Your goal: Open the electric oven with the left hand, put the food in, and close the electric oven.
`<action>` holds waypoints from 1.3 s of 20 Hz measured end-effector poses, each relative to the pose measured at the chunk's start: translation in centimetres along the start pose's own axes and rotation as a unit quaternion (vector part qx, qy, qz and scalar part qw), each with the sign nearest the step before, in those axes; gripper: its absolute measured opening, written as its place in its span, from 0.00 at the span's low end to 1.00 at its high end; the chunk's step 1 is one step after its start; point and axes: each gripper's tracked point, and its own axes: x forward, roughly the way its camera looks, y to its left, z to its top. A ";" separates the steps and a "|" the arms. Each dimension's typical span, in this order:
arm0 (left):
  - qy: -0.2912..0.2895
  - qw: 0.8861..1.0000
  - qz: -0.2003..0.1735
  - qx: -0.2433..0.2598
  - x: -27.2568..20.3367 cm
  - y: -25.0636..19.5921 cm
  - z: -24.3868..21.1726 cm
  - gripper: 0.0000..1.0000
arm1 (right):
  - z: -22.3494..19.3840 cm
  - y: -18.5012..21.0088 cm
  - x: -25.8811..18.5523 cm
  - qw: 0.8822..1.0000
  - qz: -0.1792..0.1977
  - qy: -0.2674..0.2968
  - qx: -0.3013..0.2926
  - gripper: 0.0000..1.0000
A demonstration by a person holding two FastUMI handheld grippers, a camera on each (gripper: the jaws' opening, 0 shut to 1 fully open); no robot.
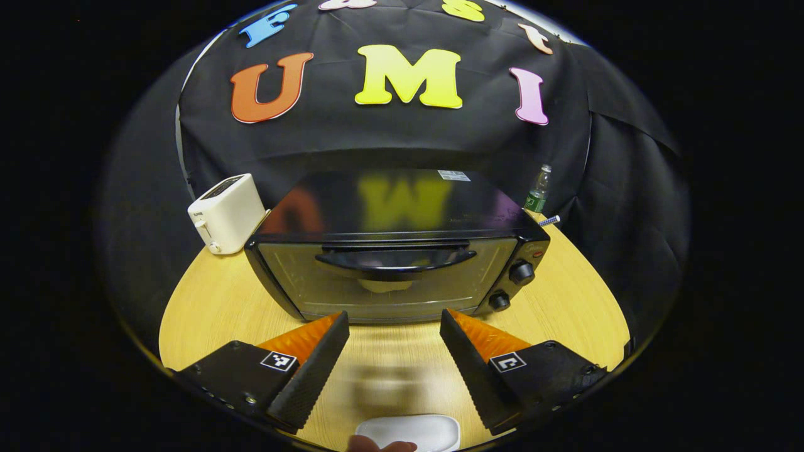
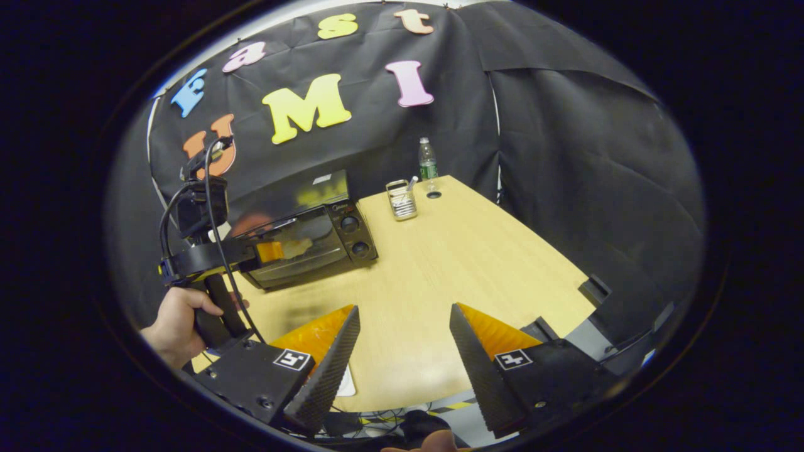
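Here we see the oven (image 1: 396,251) at the table's (image 1: 207,307) far edge, its door closed and its handle (image 1: 394,259) untouched; two knobs (image 1: 521,272) sit on its right side. The left gripper (image 1: 394,326) faces the door, just short of it, fingers spread and grasping nothing. A white plate (image 1: 411,432) lies at the near edge below that gripper; whether food rests on it we cannot tell. A toaster (image 1: 226,212) stands at the far left corner beside the oven; a bottle (image 1: 537,189) stands at the far right corner.

In the right gripper view, the right gripper (image 2: 405,320) hangs over the bare table's near edge, released and holding nothing; a hand (image 2: 179,320) grips the left gripper's stem before the oven; a small metal holder (image 2: 402,199) stands near the bottle at the far edge.
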 end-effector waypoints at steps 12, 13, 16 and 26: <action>-0.232 0.972 0.030 0.013 -13.2 4.4 13.3 0.95 | 9.2 7.0 1.3 0.984 0.104 -0.110 -0.092 0.92; -0.247 0.968 0.035 0.009 -15.2 5.1 13.9 0.95 | 10.1 7.9 0.4 0.981 0.114 -0.126 -0.097 0.92; -0.268 0.962 0.042 -0.005 -20.5 6.9 13.7 0.95 | 11.7 10.1 -3.3 0.969 0.138 -0.171 -0.112 0.91; -0.302 0.952 0.023 -0.039 -37.2 9.2 7.6 0.94 | 9.9 14.8 -17.2 0.947 0.184 -0.227 -0.133 0.99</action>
